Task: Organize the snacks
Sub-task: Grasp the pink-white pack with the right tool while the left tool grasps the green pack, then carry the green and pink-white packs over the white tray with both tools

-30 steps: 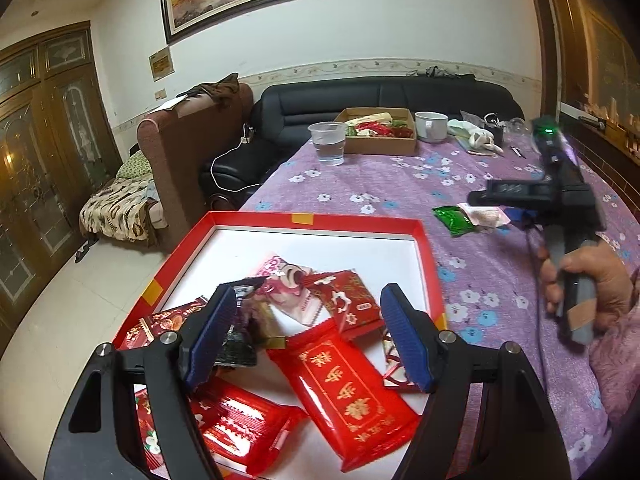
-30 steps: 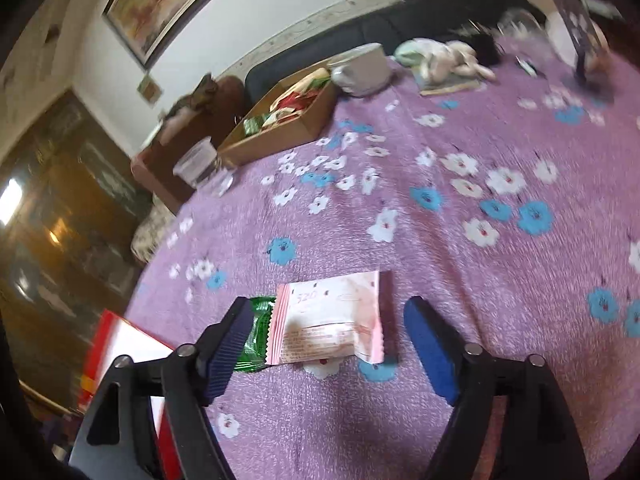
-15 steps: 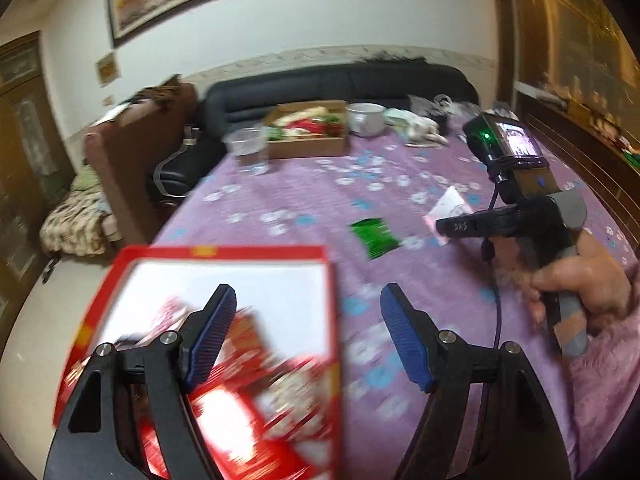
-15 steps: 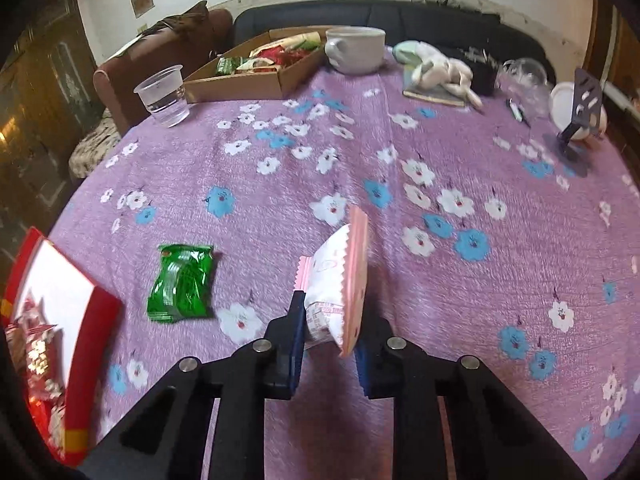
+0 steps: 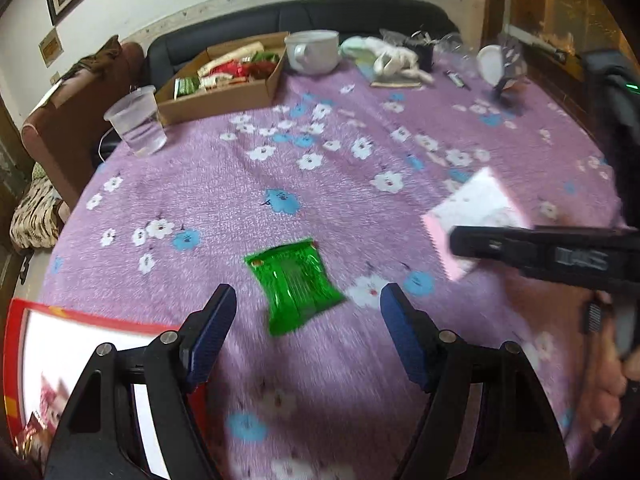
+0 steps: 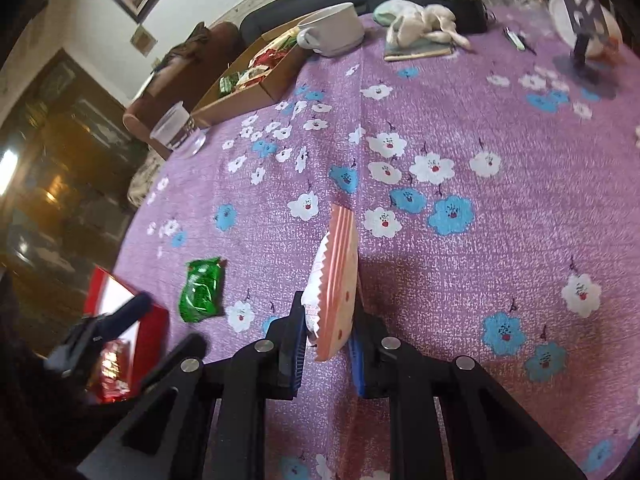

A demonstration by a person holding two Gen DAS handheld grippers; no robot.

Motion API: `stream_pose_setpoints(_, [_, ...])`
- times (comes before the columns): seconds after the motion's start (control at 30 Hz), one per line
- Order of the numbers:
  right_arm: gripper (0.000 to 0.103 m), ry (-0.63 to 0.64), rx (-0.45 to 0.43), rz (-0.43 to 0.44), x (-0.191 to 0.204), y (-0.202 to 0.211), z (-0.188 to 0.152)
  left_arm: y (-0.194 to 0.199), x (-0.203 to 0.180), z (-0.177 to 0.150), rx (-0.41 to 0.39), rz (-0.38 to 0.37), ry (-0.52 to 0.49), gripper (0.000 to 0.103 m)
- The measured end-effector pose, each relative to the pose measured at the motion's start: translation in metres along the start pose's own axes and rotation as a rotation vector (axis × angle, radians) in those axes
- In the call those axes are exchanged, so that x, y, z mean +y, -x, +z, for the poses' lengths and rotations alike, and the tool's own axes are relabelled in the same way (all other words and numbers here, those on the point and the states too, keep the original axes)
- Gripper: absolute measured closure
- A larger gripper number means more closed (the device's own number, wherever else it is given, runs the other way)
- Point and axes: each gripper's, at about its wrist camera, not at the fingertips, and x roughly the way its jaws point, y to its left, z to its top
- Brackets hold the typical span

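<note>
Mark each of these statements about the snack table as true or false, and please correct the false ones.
1. The right gripper holds the pink snack packet between its fingers. True.
2. The green snack packet lies inside the red tray. False: it lies on the purple tablecloth, outside the red tray.
3. The left gripper is closed on the green snack packet. False: its fingers stand apart, nothing between the pads.
4. The cardboard box near the white mug has snacks in it. True.
5. The plastic cup lies tipped over. False: it stands upright.
</note>
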Motion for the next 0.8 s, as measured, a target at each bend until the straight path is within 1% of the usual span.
stream_pose_setpoints(0.07, [0.086,-0.023,0.002,0.019,-0.003,0.0,0.001,-0.01,0.003,0.003,0.019,0.012,0.005,0.029])
stream_pose_setpoints(0.1, [0.086,-0.032,0.003,0.027,-0.004,0.0,0.001,-0.016,0.004,0.002,0.03,0.014,0.009,0.033])
stream_pose_setpoints(0.2, [0.086,-0.038,0.001,0.032,-0.005,-0.001,0.003,-0.021,0.007,0.003,0.005,-0.008,0.039,0.034])
stream_pose_setpoints(0.27, [0.086,-0.04,-0.002,0.032,-0.005,-0.001,0.003,-0.022,0.005,0.005,0.0,-0.016,0.04,0.04])
stream_pose_setpoints(0.3, [0.085,-0.039,-0.003,0.03,-0.005,-0.002,0.003,-0.022,0.003,0.007,-0.002,-0.023,0.036,0.046])
stream_pose_setpoints(0.33, [0.085,-0.038,-0.004,0.029,-0.005,-0.002,0.003,-0.023,0.002,0.008,-0.003,-0.029,0.032,0.053])
stream_pose_setpoints(0.37, [0.085,-0.037,-0.004,0.028,-0.004,-0.002,0.003,-0.022,-0.001,0.008,-0.01,-0.043,0.025,0.058])
stream_pose_setpoints(0.4, [0.085,-0.038,-0.004,0.028,-0.005,-0.002,0.004,-0.022,-0.003,0.008,-0.016,-0.047,0.019,0.065])
stream_pose_setpoints(0.5, [0.085,-0.037,-0.004,0.027,-0.004,-0.002,0.003,-0.019,-0.012,0.004,-0.048,-0.011,-0.013,0.067])
stream_pose_setpoints(0.6, [0.085,-0.022,-0.005,0.014,-0.003,-0.002,0.003,-0.016,-0.009,0.0,-0.056,-0.024,0.013,0.069])
stream_pose_setpoints(0.73, [0.085,-0.006,-0.009,-0.01,0.002,-0.002,0.003,-0.009,-0.01,-0.007,-0.057,-0.022,0.009,0.072])
stream_pose_setpoints(0.8, [0.086,0.013,-0.008,-0.028,0.006,-0.002,0.002,-0.003,-0.011,-0.014,-0.056,-0.041,0.017,0.072])
